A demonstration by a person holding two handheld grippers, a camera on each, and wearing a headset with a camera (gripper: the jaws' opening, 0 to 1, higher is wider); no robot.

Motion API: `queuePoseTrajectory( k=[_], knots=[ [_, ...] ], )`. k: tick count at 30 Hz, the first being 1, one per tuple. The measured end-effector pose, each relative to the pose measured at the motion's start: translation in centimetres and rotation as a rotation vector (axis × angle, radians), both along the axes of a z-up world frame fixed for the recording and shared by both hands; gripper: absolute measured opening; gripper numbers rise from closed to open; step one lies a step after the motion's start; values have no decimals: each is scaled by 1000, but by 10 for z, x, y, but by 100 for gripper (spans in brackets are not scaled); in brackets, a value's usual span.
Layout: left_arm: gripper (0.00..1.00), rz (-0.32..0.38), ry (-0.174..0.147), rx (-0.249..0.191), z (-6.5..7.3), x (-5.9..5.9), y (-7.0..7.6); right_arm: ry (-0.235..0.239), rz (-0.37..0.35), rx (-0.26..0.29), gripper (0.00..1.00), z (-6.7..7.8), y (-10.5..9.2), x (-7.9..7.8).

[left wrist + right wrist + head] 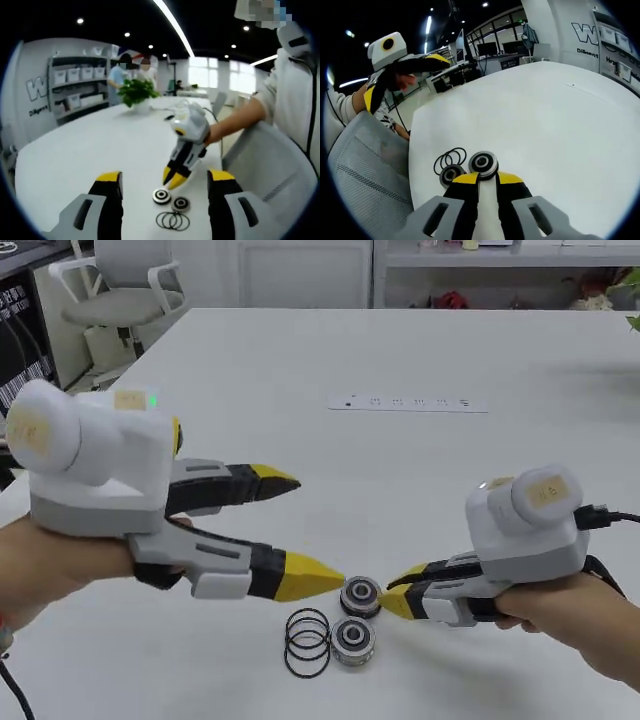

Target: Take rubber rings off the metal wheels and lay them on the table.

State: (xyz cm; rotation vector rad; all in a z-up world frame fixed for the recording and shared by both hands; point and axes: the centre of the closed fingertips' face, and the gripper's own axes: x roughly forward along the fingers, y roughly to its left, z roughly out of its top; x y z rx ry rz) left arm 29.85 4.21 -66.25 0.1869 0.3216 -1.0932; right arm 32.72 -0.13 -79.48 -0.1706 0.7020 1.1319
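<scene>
Two metal wheels lie near the table's [420, 480] front edge, one [361, 596] behind the other [353, 637]. Several loose black rubber rings [308, 641] lie overlapped just left of the nearer wheel. My right gripper [395, 598] is shut, its yellow tips against the right rim of the far wheel [483, 163]; I cannot tell if they pinch a ring. My left gripper [312, 530] is open, its lower jaw's tip just left of that wheel. In the left gripper view the wheels [161, 196] and rings [172, 220] lie ahead of my left gripper [165, 179].
A white power strip [408, 403] lies mid-table. An office chair [115, 295] stands beyond the far left corner, and a mesh chair [365, 170] sits at the table's near edge. A potted plant [136, 92] stands at the table's other end.
</scene>
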Motion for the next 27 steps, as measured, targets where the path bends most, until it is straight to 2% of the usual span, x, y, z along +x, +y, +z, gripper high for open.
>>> queuePoseTrajectory(
  k=[4, 10, 12, 14, 18, 19, 22, 24, 27],
  knots=[
    [70, 20, -23, -2, 13, 13, -5, 0, -1, 3, 10, 1, -1, 1],
    [70, -3, -102, 12, 32, 25, -23, -2, -4, 6, 9, 0, -1, 2],
    [69, -14, -115, 17, 33, 28, -29, -3, 0, 1, 10, -1, -1, 1],
    [67, -27, -127, 33, 27, 31, -34, -4, 4, 1, 10, -1, 0, 0],
    [63, -35, -102, 36, 9, 34, -41, -2, 9, 1, 10, -1, 0, -2],
    [62, -40, -97, 48, 1, 33, -42, -5, 11, -2, 10, -2, 0, -2],
    [62, -51, -100, 90, -19, 30, -41, -2, 15, -6, 10, -4, 0, -3],
    [61, -49, -98, 92, -26, 30, -39, -1, 17, -10, 10, -6, 0, -3],
    [58, -38, -73, 87, -36, 32, -35, 1, 22, -15, 10, -8, 0, -5]
  ],
)
